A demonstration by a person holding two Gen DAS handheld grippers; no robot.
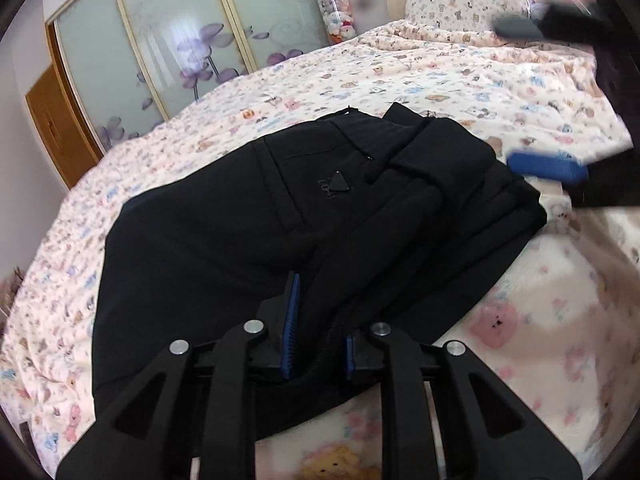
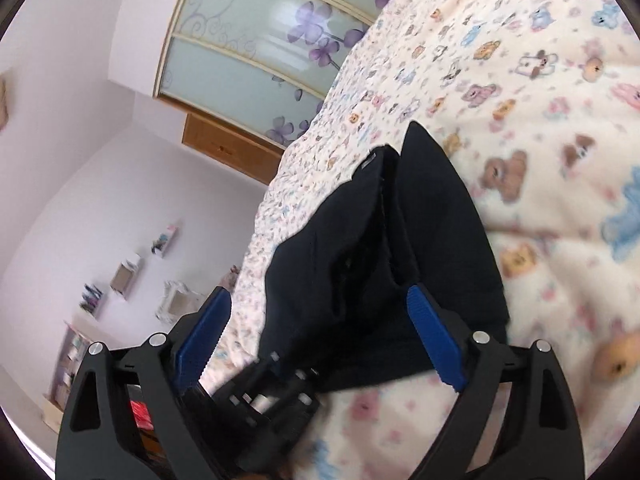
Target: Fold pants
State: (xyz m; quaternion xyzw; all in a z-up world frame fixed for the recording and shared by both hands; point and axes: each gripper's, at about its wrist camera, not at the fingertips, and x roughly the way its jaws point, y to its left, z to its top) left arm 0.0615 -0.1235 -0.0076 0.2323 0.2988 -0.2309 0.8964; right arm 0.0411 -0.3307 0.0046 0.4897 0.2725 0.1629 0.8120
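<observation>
The black pants lie folded in layers on the bed, a small triangular logo and back pocket facing up. My left gripper is shut on a thick fold of the pants at their near edge, fabric bunched between its blue pads. My right gripper is open, its blue pads wide apart on either side of the pants' end, not pinching the cloth. It also shows blurred at the right edge of the left wrist view. The left gripper shows blurred low in the right wrist view.
The bed cover is cream with small cartoon bears. A pillow lies at the head. A sliding wardrobe with frosted floral doors stands beyond the bed. A clear tube of plush toys stands by the wall. Shelves hang on the wall.
</observation>
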